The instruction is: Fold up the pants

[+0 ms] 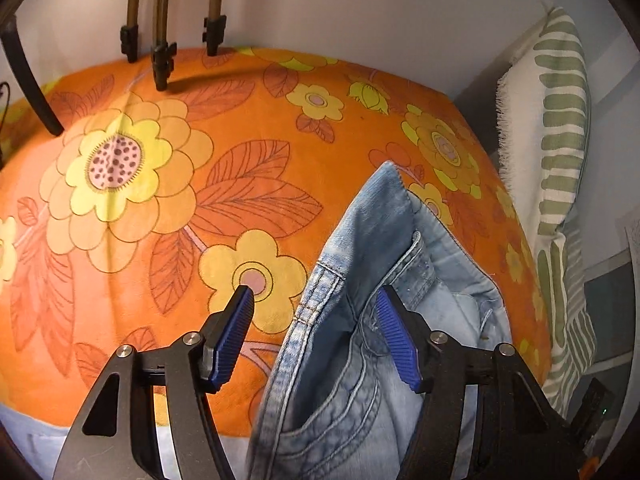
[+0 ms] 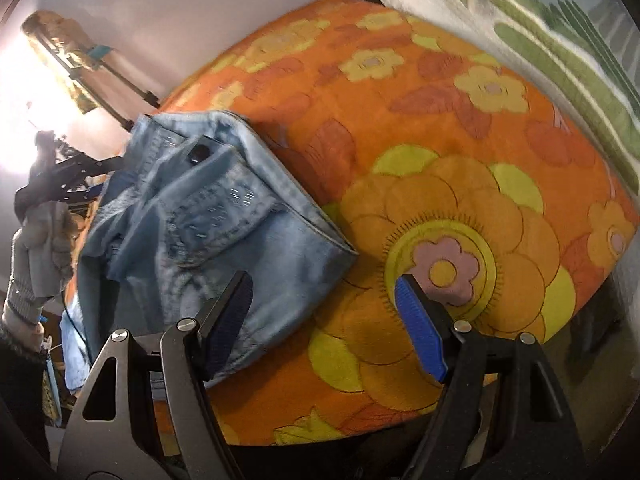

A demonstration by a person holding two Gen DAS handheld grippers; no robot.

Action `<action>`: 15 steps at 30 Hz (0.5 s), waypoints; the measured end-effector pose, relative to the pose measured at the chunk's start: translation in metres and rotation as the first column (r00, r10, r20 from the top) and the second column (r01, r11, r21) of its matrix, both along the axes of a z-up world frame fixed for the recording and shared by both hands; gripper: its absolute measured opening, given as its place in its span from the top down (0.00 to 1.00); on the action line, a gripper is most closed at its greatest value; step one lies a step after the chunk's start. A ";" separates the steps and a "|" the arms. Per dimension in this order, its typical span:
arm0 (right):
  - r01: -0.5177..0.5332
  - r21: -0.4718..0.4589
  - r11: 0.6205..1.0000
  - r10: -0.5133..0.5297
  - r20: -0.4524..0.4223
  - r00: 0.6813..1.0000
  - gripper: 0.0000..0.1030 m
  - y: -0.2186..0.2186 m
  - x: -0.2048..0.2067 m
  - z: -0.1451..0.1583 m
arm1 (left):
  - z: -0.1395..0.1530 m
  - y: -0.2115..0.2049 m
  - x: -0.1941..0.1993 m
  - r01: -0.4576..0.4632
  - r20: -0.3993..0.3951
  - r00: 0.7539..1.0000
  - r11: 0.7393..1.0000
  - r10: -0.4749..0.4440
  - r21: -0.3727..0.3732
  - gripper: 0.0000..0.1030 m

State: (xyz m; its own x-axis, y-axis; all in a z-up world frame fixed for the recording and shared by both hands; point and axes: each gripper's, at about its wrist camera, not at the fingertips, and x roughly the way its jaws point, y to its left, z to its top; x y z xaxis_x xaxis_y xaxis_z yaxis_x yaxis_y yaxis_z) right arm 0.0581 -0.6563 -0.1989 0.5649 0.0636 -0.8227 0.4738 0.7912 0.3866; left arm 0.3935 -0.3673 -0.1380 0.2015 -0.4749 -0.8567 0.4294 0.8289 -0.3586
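Bedcover (image 1: 168, 208), orange with yellow flowers, spreads under everything; a striped pillow (image 1: 560, 128) stands at its far edge. The jeans (image 1: 360, 320) lie bunched near the bed's near edge, waistband up. Left claw (image 1: 316, 300) and right claw (image 2: 324, 292) both gape, gripping nothing. A single-layer pinch would likely drag the heap crooked.

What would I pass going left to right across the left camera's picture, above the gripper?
Black curved bar → big yellow flower on the orange floral cover → light blue jeans → green-striped cushion.
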 end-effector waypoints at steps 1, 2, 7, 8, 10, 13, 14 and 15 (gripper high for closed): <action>-0.003 -0.005 1.000 0.003 -0.004 1.000 0.26 0.000 0.001 0.000 | -0.002 0.000 0.000 -0.004 0.001 1.000 1.000 0.004 -0.006 0.39; -0.007 -0.004 1.000 0.007 -0.002 1.000 0.26 0.000 0.002 0.001 | -0.004 0.000 0.000 -0.010 0.005 1.000 1.000 0.010 -0.015 0.39; -0.034 -0.010 0.999 0.034 0.009 0.999 0.30 0.005 0.008 0.001 | -0.007 0.000 0.001 -0.029 0.014 0.999 0.998 0.030 -0.046 0.74; -0.037 -0.017 0.999 0.037 0.007 0.999 0.38 0.007 0.009 0.001 | -0.007 -0.001 0.001 -0.026 0.015 1.000 0.998 0.027 -0.052 0.83; -0.044 -0.026 0.999 0.044 0.002 0.999 0.53 0.009 0.010 0.000 | -0.002 -0.003 -0.002 -0.014 0.036 0.999 0.998 0.016 -0.060 0.88; -0.045 -0.021 0.999 0.045 -0.002 0.999 0.81 0.011 0.009 -0.001 | 0.010 -0.010 -0.015 0.026 0.089 0.996 0.998 -0.021 -0.053 0.92; -0.045 -0.024 0.999 0.045 0.000 0.999 0.87 0.012 0.008 0.000 | 0.014 -0.011 -0.019 0.034 0.103 0.994 0.998 -0.028 -0.054 0.92; -0.043 -0.026 0.999 0.043 0.006 0.999 0.91 0.012 0.007 0.001 | 0.018 -0.012 -0.023 0.043 0.114 0.993 0.997 -0.036 -0.059 0.92</action>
